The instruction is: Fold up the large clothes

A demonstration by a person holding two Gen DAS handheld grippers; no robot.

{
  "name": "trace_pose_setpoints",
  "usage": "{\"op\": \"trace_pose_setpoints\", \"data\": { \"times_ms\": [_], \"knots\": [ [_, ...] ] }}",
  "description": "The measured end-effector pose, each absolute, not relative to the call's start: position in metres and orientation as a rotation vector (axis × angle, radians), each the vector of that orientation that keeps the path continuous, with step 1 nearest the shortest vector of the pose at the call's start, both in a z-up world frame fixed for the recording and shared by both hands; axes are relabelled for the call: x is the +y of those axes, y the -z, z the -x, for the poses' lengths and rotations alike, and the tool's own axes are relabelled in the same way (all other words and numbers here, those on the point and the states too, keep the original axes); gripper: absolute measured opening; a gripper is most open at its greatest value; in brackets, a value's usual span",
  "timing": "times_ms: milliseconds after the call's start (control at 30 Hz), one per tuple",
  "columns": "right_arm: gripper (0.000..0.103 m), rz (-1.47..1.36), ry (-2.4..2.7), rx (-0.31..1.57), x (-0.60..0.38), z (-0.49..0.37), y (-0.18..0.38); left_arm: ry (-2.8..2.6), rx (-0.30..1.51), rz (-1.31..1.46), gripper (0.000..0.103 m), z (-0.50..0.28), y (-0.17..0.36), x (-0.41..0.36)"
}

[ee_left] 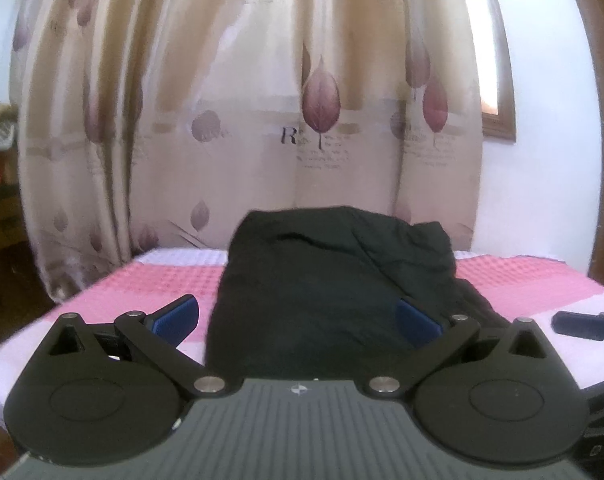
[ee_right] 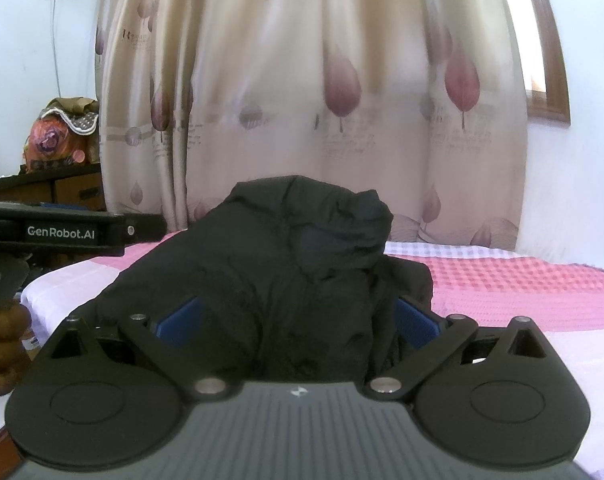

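1. Black jacket (ee_left: 334, 292) lies bunched on the pink checked bed (ee_left: 149, 284), mid-bed, with bare cover on either side and the curtain (ee_left: 261, 120) close behind the far edge.
2. Its fabric is dark, creased and heaped in folds, highest at the back.
3. Left gripper (ee_left: 297, 320) and right gripper (ee_right: 297, 320) both stand spread wide, holding nothing, the jacket between their blue pads.
4. Only the right wrist view shows a hand (ee_right: 1, 348) gripping the left gripper's handle, and a cluttered cabinet (ee_right: 61, 184).

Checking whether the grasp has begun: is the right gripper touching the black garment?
Cannot tell. In the right wrist view the right gripper is open around the black garment, but dark fabric hides any contact with its blue pads.
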State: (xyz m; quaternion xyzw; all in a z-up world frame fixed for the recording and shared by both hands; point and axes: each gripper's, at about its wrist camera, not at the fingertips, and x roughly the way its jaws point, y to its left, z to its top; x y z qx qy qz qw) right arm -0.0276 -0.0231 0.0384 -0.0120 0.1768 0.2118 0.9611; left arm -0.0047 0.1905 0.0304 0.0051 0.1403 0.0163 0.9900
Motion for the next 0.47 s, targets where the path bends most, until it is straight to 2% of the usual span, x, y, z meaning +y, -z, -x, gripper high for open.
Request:
{"op": "trace_pose_setpoints", "data": {
  "times_ms": [467],
  "knots": [
    [0.103, 0.025, -0.407, 0.353, -0.0228, 0.0286, -0.0385, -0.125, 0.232, -0.025, 0.103, 0.0073, -0.0295, 0.1861]
  ]
}}
